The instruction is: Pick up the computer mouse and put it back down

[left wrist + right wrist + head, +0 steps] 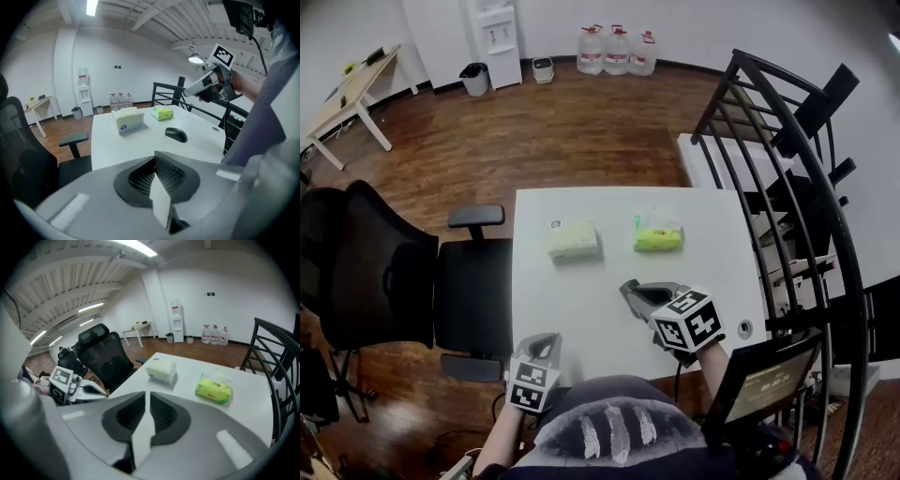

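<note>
The black computer mouse (176, 135) lies alone on the white table (136, 143), seen in the left gripper view; in the head view the right gripper hides it. My right gripper (628, 289) hangs well above the table, apart from the mouse, held up by a hand (241, 84). Its jaws (149, 394) meet with nothing between them. My left gripper (553, 339) sits low at the table's near left corner, and its jaws (154, 157) are closed and empty too. It points across the table toward the mouse.
A white tissue box (574, 241) and a green tissue pack (658, 233) lie at the table's far half. A black office chair (403, 281) stands to the left and a black railing (797, 187) to the right. A cable hole (744, 328) is near the right edge.
</note>
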`<state>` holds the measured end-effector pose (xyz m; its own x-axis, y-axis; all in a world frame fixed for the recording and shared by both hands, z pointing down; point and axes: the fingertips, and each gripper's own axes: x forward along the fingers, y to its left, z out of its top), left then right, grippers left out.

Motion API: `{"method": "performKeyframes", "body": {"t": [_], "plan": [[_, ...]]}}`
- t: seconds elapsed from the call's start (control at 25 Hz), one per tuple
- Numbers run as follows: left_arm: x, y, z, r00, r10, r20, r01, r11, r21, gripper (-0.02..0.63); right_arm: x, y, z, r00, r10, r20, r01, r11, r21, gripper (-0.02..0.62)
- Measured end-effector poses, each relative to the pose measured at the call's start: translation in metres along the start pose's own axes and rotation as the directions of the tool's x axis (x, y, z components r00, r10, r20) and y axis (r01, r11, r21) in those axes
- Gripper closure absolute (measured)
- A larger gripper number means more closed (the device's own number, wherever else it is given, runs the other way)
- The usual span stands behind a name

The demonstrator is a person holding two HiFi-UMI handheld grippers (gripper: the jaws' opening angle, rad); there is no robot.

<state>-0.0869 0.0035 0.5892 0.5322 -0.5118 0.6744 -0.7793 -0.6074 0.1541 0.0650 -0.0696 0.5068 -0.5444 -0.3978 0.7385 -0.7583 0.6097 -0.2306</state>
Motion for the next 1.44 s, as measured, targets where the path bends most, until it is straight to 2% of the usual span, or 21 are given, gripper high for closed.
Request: {"method": "performKeyframes", "body": {"t": [0.04, 0.16, 0.32, 0.56, 0.84, 1.44], "plan": [[0.000, -0.001, 0.001, 1.000, 0.001, -0.001, -0.001, 1.000, 0.002, 0.591, -0.010, 0.007, 0.003, 1.000, 0.013, 0.017, -0.012, 1.000, -0.020, 0.589], [-0.001, -0.001, 0.002, 1.000, 0.004, -0.005, -0.004, 1.000, 0.005, 0.591, -0.035, 0.027, 0.014, 0.996, 0.045, 0.072, -0.039, 0.995, -0.087, 0.592], [-0.001, -0.004, 0.003, 1.000, 0.001, -0.006, -0.001, 1.000, 0.010, 0.591, -0.051, 0.036, 0.021, 0.991, 0.029, 0.133, -0.010, 0.990, -0.140, 0.592], [0.000, -0.008, 0.008, 1.000, 0.003, -0.003, -0.003, 1.000, 0.024, 0.591, -0.049, 0.030, 0.014, 0.991, -0.014, 0.132, 0.035, 0.987, -0.159, 0.592], [-0.001, -0.011, 0.007, 1.000, 0.008, -0.004, -0.008, 1.000, 0.025, 0.591, -0.045, 0.032, 0.019, 0.985, -0.010, 0.175, 0.036, 0.989, -0.147, 0.592], [-0.001, -0.015, 0.007, 1.000, 0.012, 0.000, -0.011, 1.000, 0.012, 0.589, -0.043, 0.027, 0.032, 0.989, -0.005, 0.145, 0.035, 0.978, -0.207, 0.592]]}}
